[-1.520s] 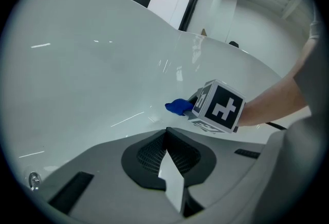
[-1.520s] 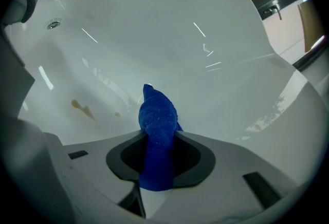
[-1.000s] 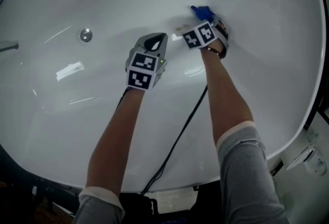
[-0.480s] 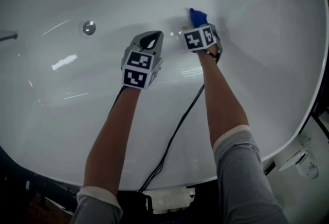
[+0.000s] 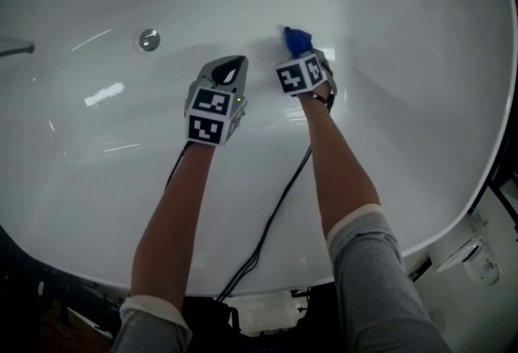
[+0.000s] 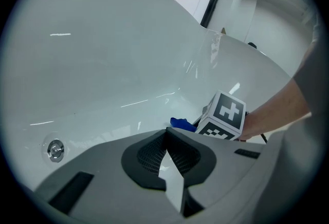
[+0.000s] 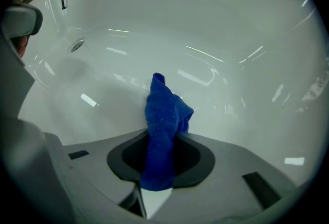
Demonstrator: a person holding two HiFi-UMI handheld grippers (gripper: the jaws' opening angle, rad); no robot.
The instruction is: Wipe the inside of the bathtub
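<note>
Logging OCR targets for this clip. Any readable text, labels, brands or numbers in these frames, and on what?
None readable.
The left gripper and right gripper carry only black-and-white square markers, no letters or digits.
The tub, drain and cloth show no print.

Mostly covered blue cloth (image 5: 296, 39), cropped bathtub (image 5: 388, 11)
In the head view only the cloth's tip shows beyond the right gripper (image 5: 301, 58), whose own body covers its jaws. Whether that tip touches the tub wall cannot be told, and the rim runs off the picture far beyond the gripper.
</note>
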